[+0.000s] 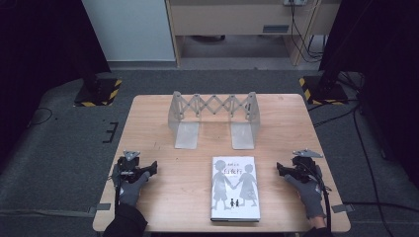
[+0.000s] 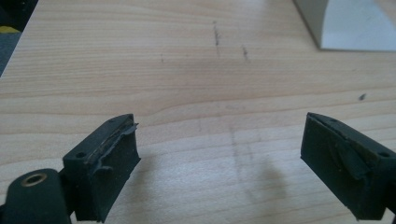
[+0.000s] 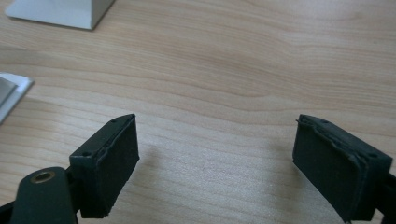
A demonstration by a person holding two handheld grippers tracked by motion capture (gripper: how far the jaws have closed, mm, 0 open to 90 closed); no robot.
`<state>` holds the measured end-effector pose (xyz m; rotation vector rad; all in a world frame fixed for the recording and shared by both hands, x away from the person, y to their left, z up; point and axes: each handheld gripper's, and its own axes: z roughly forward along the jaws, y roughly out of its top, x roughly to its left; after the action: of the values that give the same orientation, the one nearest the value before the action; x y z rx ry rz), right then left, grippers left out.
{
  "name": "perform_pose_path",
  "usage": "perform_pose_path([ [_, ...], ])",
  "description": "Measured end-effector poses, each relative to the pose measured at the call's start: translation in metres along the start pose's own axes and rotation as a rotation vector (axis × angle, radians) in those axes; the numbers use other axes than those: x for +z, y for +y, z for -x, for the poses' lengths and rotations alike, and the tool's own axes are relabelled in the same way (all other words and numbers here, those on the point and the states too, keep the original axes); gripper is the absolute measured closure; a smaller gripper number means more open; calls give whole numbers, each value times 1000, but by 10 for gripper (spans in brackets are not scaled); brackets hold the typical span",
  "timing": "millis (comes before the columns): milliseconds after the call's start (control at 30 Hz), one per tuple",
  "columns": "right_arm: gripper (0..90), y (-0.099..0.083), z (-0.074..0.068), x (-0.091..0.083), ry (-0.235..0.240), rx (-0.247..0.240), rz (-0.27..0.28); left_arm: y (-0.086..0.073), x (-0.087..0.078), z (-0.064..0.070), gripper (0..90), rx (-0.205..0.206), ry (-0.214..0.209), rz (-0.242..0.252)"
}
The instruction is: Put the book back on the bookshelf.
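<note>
A white book (image 1: 235, 188) with two grey silhouetted figures on its cover lies flat near the front edge of the wooden table (image 1: 158, 116). Behind it stands a grey expandable metal book rack (image 1: 213, 116), with nothing in it. My left gripper (image 1: 147, 167) rests at the table's left edge, held in a gloved hand, with its jaws wide apart over bare wood (image 2: 219, 140). On the right side my right gripper (image 1: 282, 168) stands open too, nothing between its jaws (image 3: 217, 140). A corner of the book (image 3: 11, 91) shows at the left of the right gripper view.
A foot plate of the rack (image 2: 355, 23) shows in the left gripper view, another (image 3: 60, 11) in the right gripper view. Black stands with yellow-striped bases (image 1: 98, 91) (image 1: 323, 89) sit on the floor beyond the table's far corners. Cables (image 1: 356, 128) trail on the right.
</note>
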<state>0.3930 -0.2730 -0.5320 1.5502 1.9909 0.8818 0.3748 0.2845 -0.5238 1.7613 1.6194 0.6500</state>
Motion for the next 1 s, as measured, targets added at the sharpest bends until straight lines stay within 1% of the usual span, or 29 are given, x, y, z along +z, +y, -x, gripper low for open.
perform_pose_path([
  [67, 146, 1, -1, -4, 9, 10, 14, 1, -3, 2, 110, -5, -13, 13],
  [100, 146, 1, -1, -6, 13, 13, 19, 1, -3, 2, 110, -5, -13, 13],
  [167, 146, 2, -2, -10, 17, 18, 32, 1, -7, 7, 115, -4, -31, 26],
  [267, 147, 2, -3, -15, 29, 31, 51, 3, -12, 11, 116, -5, -43, 44],
  [333, 149, 3, -4, -19, 42, 32, 68, 4, -14, 14, 118, -7, -66, 55],
  [433, 157, 5, -7, -23, 74, 40, 89, 4, -17, 18, 118, -2, -80, 60],
  [600, 158, 8, -15, -31, 101, 30, 120, 5, -23, 26, 117, -6, -111, 73],
  [767, 158, 10, -24, -36, 120, 19, 140, 6, -31, 36, 119, 19, -138, 96],
  [833, 158, 10, -28, -37, 140, 11, 142, 6, -32, 41, 120, 29, -151, 104],
  [900, 159, 11, -32, -38, 153, 2, 145, 6, -33, 47, 121, 42, -165, 102],
  [967, 160, 11, -36, -40, 163, -5, 151, 5, -34, 53, 124, 55, -169, 104],
  [1000, 160, 11, -37, -40, 168, -7, 156, 5, -34, 56, 128, 60, -180, 103],
])
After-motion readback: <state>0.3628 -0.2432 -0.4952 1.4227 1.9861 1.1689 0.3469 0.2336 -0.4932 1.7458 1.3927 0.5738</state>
